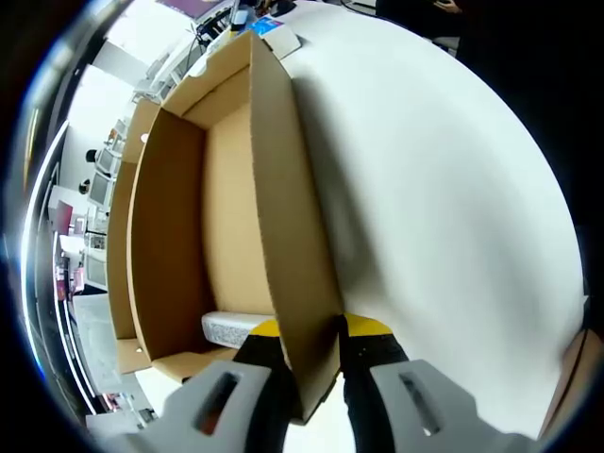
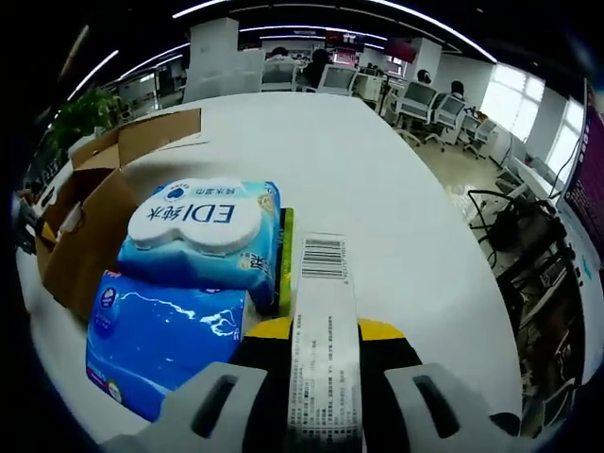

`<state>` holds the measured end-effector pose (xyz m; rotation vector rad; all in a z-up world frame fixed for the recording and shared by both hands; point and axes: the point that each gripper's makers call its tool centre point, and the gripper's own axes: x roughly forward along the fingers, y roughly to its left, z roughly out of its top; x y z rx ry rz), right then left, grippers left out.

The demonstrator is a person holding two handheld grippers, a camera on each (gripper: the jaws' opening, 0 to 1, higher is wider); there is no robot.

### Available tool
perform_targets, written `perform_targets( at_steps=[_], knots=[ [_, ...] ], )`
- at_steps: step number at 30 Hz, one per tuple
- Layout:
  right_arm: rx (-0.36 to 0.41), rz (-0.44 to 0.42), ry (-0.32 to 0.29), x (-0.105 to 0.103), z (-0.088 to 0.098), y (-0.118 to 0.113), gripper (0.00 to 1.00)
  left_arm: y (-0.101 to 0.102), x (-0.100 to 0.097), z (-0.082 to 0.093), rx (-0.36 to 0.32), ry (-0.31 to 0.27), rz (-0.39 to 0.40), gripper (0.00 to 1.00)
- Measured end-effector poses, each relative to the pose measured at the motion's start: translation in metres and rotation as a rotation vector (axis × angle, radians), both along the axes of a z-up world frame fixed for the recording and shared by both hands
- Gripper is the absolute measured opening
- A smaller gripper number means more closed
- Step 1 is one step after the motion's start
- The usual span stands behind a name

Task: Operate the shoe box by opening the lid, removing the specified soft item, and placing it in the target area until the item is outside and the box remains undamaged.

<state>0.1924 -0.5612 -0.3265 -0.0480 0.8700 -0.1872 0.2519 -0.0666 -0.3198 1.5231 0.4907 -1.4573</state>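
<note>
The left gripper fingers are clamped on the shoe box side wall, seemingly to steady it, while the right gripper fingers are closed on the wet-wipes pack, held above the white worktop, already outside the box.

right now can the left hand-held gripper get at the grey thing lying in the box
Probably not yet: the left hand-held gripper is shut on the cardboard box wall, and the grey item lies just beyond it, inside.

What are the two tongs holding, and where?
Left tongs pinch the brown cardboard box's side wall. Right tongs grip the blue wet-wipes pack by its barcoded edge.
</note>
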Motion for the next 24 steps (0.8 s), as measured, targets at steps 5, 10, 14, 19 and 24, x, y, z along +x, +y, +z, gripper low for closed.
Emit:
perform_targets(
  at_steps=[5,10,14,19,24],
  knots=[
    [0.012,-0.008,-0.002,-0.0018,-0.0013,0.0017,0.22,0.0003,-0.0004,-0.0001,0.001,-0.001,0.001,0.16],
    [0.022,-0.015,0.001,-0.0033,-0.0042,0.0033,0.22,0.0006,-0.0004,-0.0002,0.001,-0.001,0.001,0.16],
    [0.019,-0.010,0.005,-0.0026,-0.0063,0.0038,0.22,0.0010,-0.0005,-0.0004,0.001,-0.001,0.002,0.16],
    [0.004,0.011,0.017,-0.0041,-0.0057,0.0055,0.23,-0.0006,0.0023,-0.0005,0.001,-0.001,0.002,0.16],
    [-0.033,0.055,0.029,-0.0069,-0.0027,0.0069,0.23,-0.0015,0.0039,-0.0005,0.001,-0.001,0.003,0.16]
  ],
)
